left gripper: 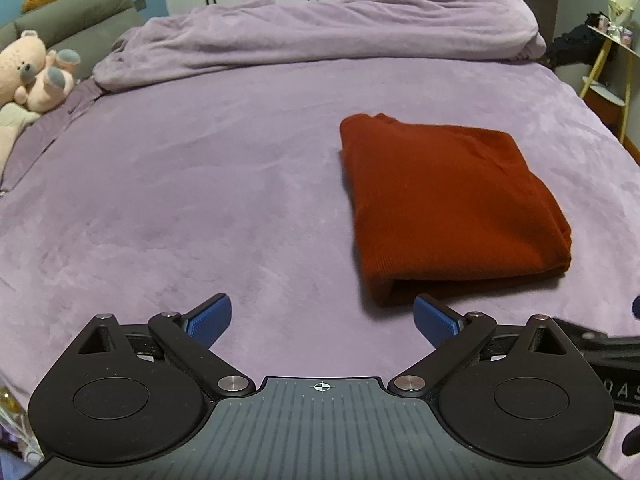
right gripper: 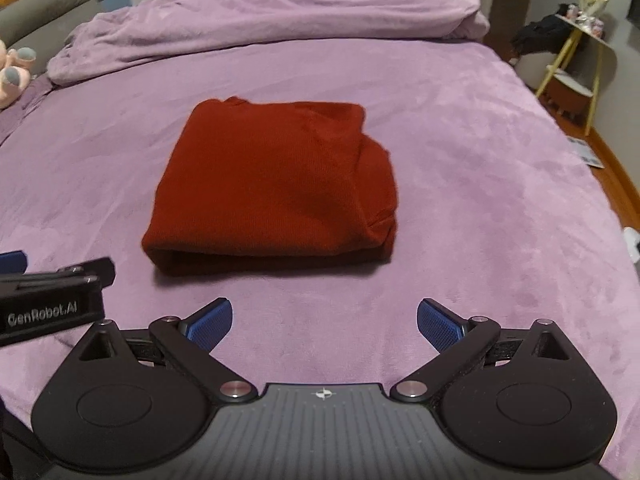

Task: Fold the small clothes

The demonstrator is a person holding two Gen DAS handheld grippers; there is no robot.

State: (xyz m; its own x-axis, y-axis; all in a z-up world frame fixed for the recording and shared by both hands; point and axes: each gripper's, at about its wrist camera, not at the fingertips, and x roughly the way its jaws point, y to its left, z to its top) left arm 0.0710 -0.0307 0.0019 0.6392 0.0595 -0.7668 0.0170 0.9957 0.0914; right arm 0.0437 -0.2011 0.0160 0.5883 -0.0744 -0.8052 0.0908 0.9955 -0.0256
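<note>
Two grippers, both empty, fingers spread wide over a lilac plush bedspread [left gripper: 200,200]. The left gripper [left gripper: 322,318] shows blue ribbed fingertips [left gripper: 210,318] at 6 o'clock of its own view, nothing between them. The right gripper [right gripper: 324,320] shows the same, blue pads [right gripper: 438,326] far apart, only bedspread between.

The rust-red folded knit garment [right gripper: 272,184] lies flat on the bedspread, a squarish bundle. In the right wrist view it sits at centre, toward 11 o'clock from the gripper, well apart from the fingertips. Its long axis runs slightly from near to far, from 6 toward 12 o'clock, with the thick rolled fold edge facing the camera and a small collar-like bump at the far edge. The right side bulges with a tucked layer. In the left wrist view the garment [left gripper: 440,196] sits at 2 o'clock of the frame, its near fold corner just beyond the right-hand fingertip, not touching.

In the right wrist view, a black housing of the left gripper with white lettering shows at 9 o'clock. A rumpled lilac duvet [left gripper: 320,28] heaps along the far edge at 12 o'clock. A pink teddy bear with grey paws [left gripper: 36,72] sits at 10 o'clock by a grey padded headboard [left gripper: 80,12]. A yellow-legged side table [right gripper: 576,60] stands at 2 o'clock beside the bed.
</note>
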